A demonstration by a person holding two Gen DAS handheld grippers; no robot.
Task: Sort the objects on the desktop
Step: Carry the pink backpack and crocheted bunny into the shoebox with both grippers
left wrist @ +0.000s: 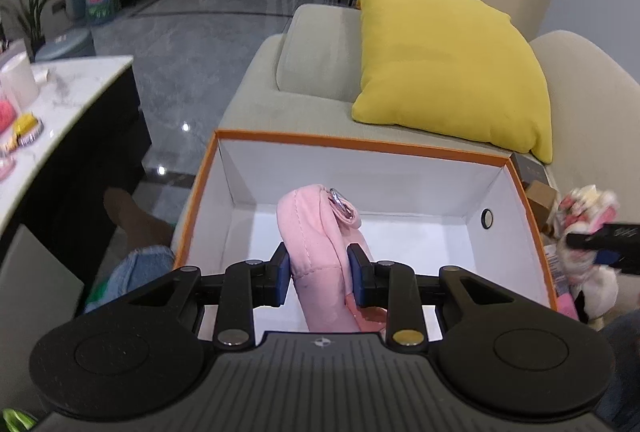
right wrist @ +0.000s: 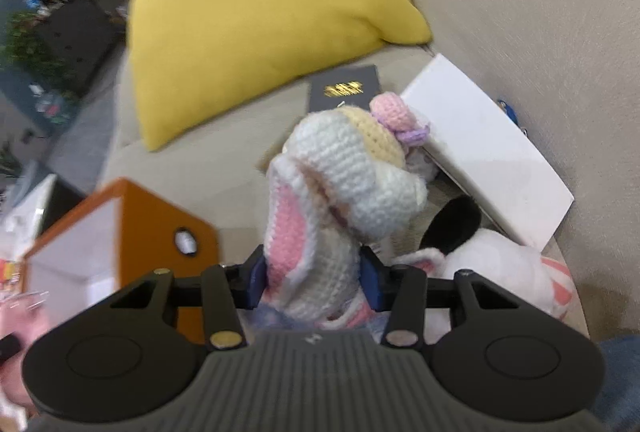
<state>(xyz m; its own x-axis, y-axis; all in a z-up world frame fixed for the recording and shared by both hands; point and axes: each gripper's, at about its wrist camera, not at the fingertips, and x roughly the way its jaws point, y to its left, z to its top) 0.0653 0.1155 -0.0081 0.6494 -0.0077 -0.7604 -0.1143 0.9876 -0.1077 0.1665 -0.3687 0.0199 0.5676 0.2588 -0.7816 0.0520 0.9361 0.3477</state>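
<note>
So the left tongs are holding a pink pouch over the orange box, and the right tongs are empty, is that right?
Not quite. The right tongs aren't empty: the right wrist view shows them shut on a crocheted bunny. The left tongs do hold the pink pouch over the orange box.

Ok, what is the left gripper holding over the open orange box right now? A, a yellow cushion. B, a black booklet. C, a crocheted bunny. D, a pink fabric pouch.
D: the left gripper is shut on the pink fabric pouch, above the white inside of the orange box.
</note>
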